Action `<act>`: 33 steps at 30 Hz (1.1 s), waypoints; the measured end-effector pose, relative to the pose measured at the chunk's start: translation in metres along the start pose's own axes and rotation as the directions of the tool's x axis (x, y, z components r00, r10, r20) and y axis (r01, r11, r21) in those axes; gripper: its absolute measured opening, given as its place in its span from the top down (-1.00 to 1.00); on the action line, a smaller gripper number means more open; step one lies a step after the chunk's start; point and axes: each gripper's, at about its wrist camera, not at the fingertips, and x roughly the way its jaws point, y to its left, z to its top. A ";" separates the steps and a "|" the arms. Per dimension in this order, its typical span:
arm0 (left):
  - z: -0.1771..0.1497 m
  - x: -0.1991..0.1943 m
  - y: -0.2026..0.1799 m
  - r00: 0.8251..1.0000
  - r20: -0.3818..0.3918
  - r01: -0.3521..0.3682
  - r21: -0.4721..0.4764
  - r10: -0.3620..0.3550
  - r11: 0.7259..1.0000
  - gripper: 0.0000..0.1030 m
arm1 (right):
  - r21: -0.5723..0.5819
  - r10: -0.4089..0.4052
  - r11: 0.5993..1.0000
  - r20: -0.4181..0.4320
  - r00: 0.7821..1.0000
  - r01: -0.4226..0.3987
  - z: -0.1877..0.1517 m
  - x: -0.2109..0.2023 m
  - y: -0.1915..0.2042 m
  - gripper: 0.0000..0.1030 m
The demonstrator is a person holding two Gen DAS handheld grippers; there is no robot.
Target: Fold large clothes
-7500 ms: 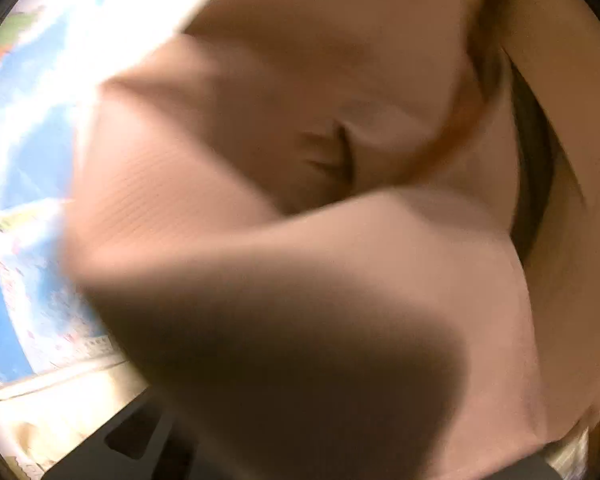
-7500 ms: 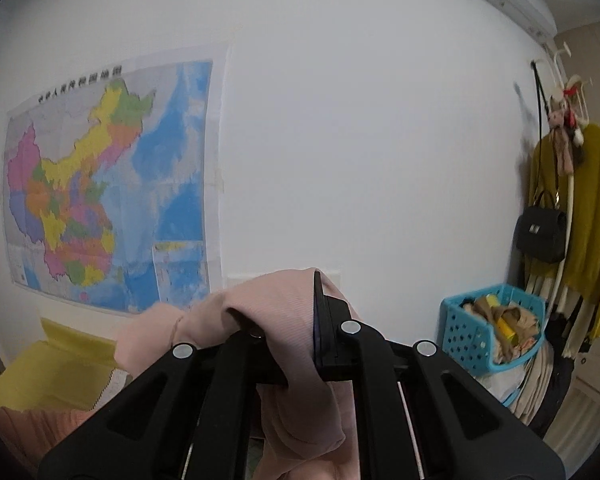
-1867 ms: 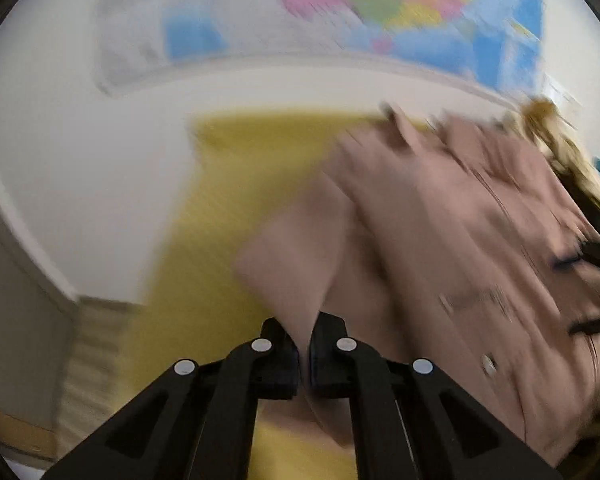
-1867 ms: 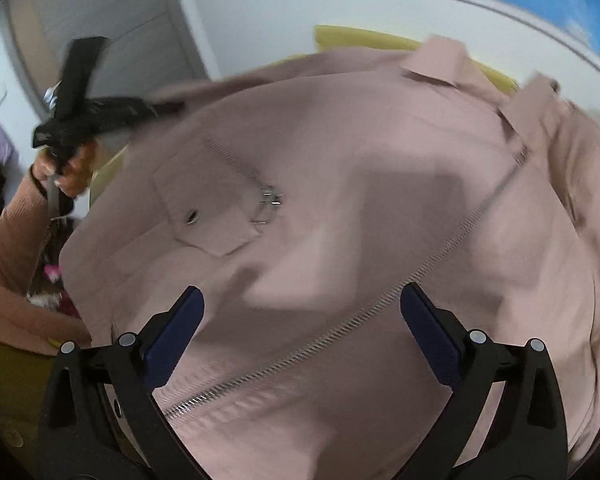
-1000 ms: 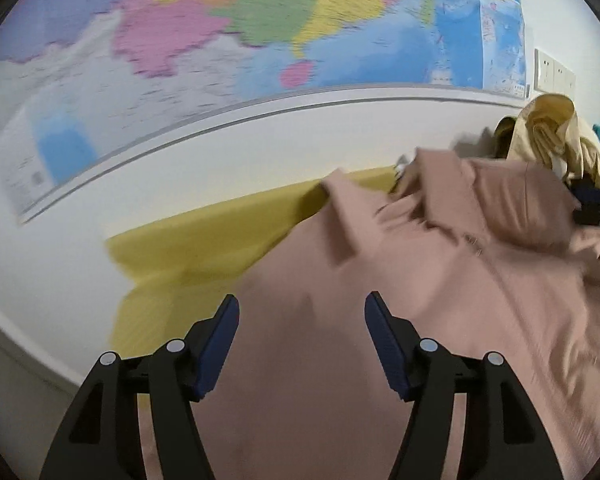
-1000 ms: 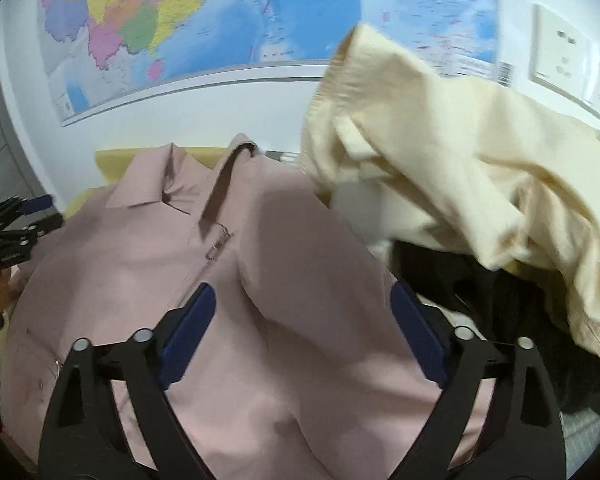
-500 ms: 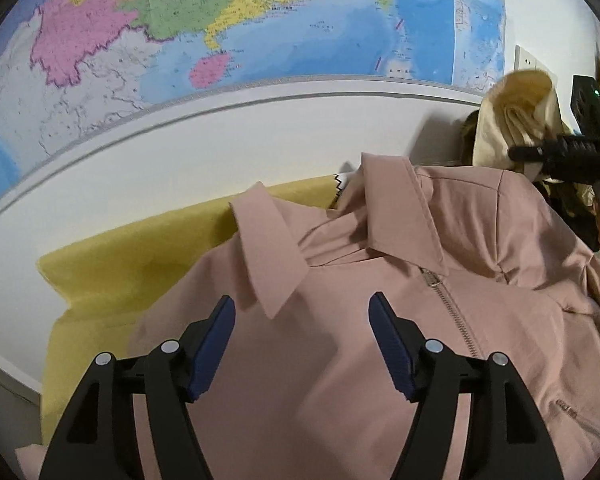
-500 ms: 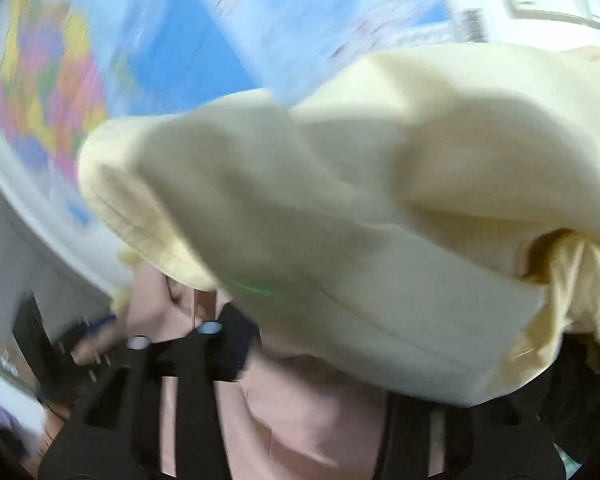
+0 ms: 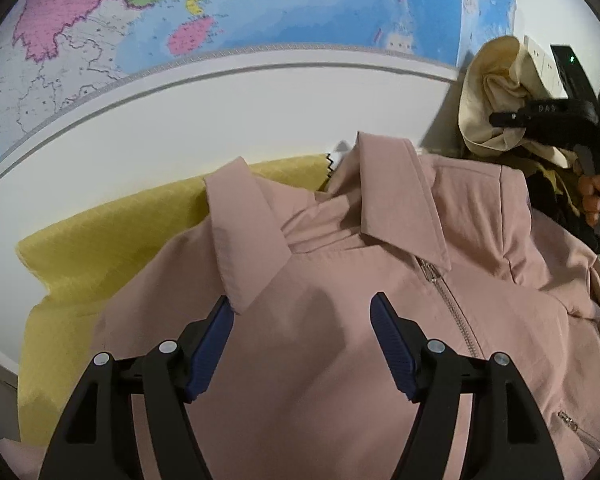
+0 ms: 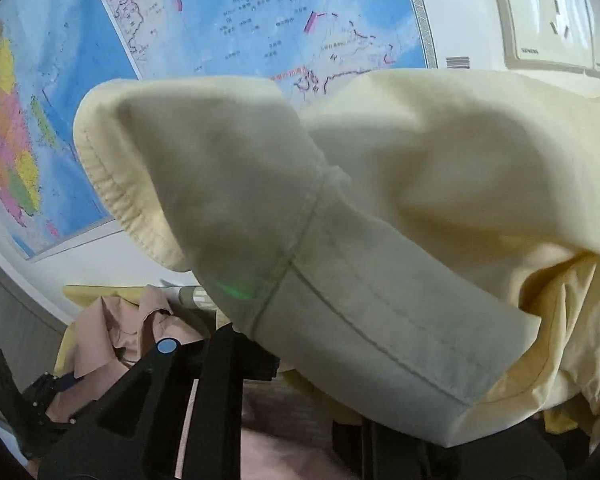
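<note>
a: so where's the pink jacket (image 9: 340,300)?

b: spread flat, front up, zipper (image 9: 448,300) closed, collar (image 9: 252,232) toward the wall. it lies over a yellow cloth (image 9: 112,232), under the wall map (image 9: 260,4).

a: and the left gripper (image 9: 302,332)?

b: jaws spread wide, holding nothing, hanging just over the chest of the jacket below the collar.

a: right gripper (image 9: 500,118)?

b: off by the jacket's far shoulder, up against a cream garment (image 10: 340,220) bunched near the wall. in its own view that cloth drapes over the fingers and hides most of them, so i cannot tell whether the jaws are shut or what they hold.
</note>
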 end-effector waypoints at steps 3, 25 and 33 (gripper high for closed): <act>-0.003 -0.005 0.002 1.000 0.011 0.004 0.013 -0.004 1.000 -0.45 | -0.059 0.012 0.998 -0.016 1.000 -0.013 -0.008 -0.022 0.016 -0.51; -0.008 -0.017 0.037 1.000 0.005 -0.006 -0.048 0.006 0.999 -0.57 | -0.236 -0.170 0.962 -0.134 0.976 0.136 -0.086 0.005 0.029 0.97; 0.054 -0.029 0.026 0.994 0.108 -0.031 0.027 0.028 0.999 -0.85 | -0.315 -0.130 0.946 -0.141 0.982 0.080 -0.108 -0.046 0.061 0.00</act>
